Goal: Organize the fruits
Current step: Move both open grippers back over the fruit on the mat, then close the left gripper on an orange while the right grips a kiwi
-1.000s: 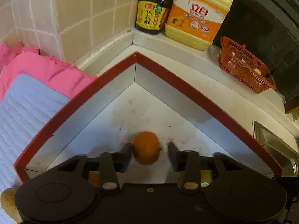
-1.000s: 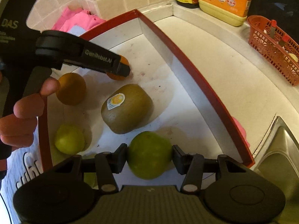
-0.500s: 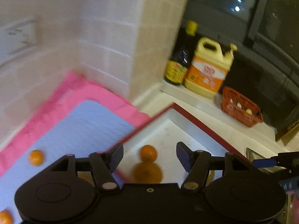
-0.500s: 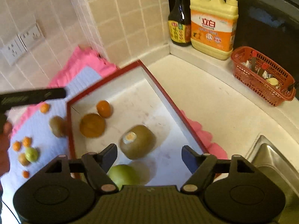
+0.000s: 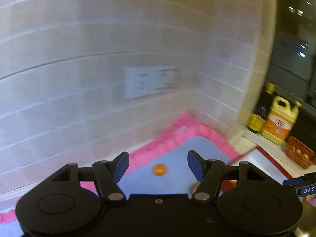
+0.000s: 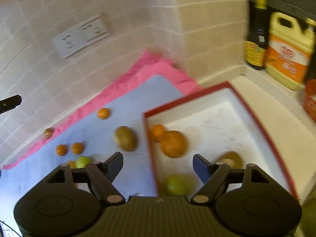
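Both your grippers are empty; the left gripper (image 5: 158, 163) has its jaws spread with nothing between them, having just been opening, and the right gripper (image 6: 158, 165) likewise, its jaws parted wide and just opened further, no fruit in them. The red-rimmed box (image 6: 254, 116) already holds a small orange (image 6: 157, 132) touching a larger orange (image 6: 173, 144), a kiwi (image 6: 230, 159) near its right wall and a green fruit (image 6: 176, 184) at its near edge. What is left lies on the blue mat (image 6: 138, 96) beside the box: a kiwi on the mat (image 6: 125, 138) just beside the box wall, one small orange at the back (image 6: 103, 113), a pair of small oranges (image 6: 69, 149) and a green fruit on the mat (image 6: 83, 161) close to them.

The step in hand looks like reaching for the next fruit. From the left wrist view a small orange ahead (image 5: 159, 169) sits on the mat in line with your open jaws; take that one with the left, coming down so the jaws pass either side of its middle, then close gently since it will roll. With the right, the mat kiwi is nearest; straddle its short axis; keep clear of the box rim; lift fully over the wall before letting go.
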Demonstrator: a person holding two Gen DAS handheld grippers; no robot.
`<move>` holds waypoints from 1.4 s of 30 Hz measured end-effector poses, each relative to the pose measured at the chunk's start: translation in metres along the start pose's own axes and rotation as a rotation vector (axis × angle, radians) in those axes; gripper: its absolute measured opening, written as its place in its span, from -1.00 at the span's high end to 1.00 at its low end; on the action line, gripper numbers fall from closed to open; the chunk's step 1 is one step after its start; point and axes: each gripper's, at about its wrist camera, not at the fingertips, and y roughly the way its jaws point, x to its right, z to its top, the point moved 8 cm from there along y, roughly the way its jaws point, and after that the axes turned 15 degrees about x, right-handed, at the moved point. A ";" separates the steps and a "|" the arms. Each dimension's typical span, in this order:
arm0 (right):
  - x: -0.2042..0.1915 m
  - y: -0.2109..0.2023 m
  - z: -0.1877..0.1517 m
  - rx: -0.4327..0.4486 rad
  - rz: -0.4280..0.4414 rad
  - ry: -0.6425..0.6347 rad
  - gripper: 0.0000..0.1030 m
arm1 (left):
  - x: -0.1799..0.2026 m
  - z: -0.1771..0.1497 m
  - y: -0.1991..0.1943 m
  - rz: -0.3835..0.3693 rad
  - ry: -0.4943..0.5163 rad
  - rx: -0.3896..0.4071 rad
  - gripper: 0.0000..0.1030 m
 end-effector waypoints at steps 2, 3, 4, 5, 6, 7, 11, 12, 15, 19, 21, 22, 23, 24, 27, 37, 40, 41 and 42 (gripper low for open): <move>-0.020 0.008 0.001 -0.014 0.045 -0.004 -0.55 | -0.021 -0.003 -0.014 0.041 -0.014 0.001 -0.53; -0.031 0.012 0.000 -0.020 0.063 -0.012 -0.55 | -0.030 -0.007 -0.019 0.058 -0.019 -0.003 -0.53; -0.042 0.016 0.000 -0.025 0.078 -0.025 -0.55 | -0.037 -0.011 -0.023 0.068 -0.024 -0.010 -0.53; -0.052 0.019 -0.002 -0.029 0.088 -0.038 -0.55 | -0.041 -0.017 -0.025 0.073 -0.028 -0.020 -0.53; -0.063 0.023 -0.004 -0.036 0.100 -0.055 -0.55 | -0.045 -0.025 -0.027 0.071 -0.027 -0.033 -0.53; -0.073 0.028 -0.007 -0.045 0.110 -0.068 -0.55 | -0.047 -0.033 -0.027 0.067 -0.021 -0.046 -0.53; -0.103 0.051 -0.026 -0.111 0.149 -0.063 -0.52 | -0.046 -0.077 -0.022 0.015 -0.011 -0.134 -0.53; -0.106 0.057 -0.030 -0.122 0.138 -0.059 -0.50 | -0.044 -0.088 -0.019 0.004 -0.006 -0.160 -0.53; -0.109 0.075 -0.033 -0.116 0.084 -0.093 -0.47 | -0.038 -0.122 -0.007 -0.025 0.037 -0.230 -0.53; -0.101 0.102 -0.022 -0.115 0.033 -0.133 -0.39 | -0.030 -0.158 0.011 -0.112 0.055 -0.307 -0.53; -0.103 0.121 -0.014 -0.134 0.034 -0.192 -0.38 | -0.028 -0.171 0.021 -0.150 0.064 -0.333 -0.53; -0.104 0.130 -0.010 -0.154 0.040 -0.224 -0.36 | -0.028 -0.177 0.027 -0.162 0.069 -0.350 -0.53; -0.104 0.142 -0.007 -0.178 0.040 -0.256 -0.31 | -0.028 -0.183 0.033 -0.169 0.071 -0.367 -0.52; -0.106 0.152 -0.005 -0.206 0.034 -0.300 -0.30 | -0.028 -0.187 0.037 -0.176 0.072 -0.379 -0.48; -0.114 0.182 -0.007 -0.299 0.037 -0.438 -0.29 | -0.028 -0.199 0.056 -0.203 0.057 -0.409 -0.39; -0.108 0.239 -0.047 -0.530 -0.019 -0.668 -0.26 | -0.016 -0.215 0.082 -0.266 0.061 -0.455 -0.24; -0.107 0.241 -0.052 -0.538 -0.030 -0.724 -0.16 | -0.015 -0.219 0.087 -0.264 0.066 -0.462 -0.17; -0.106 0.242 -0.054 -0.534 -0.037 -0.747 -0.08 | -0.015 -0.219 0.088 -0.263 0.064 -0.457 -0.15; -0.105 0.243 -0.055 -0.529 -0.041 -0.768 -0.03 | -0.015 -0.218 0.088 -0.264 0.060 -0.451 -0.07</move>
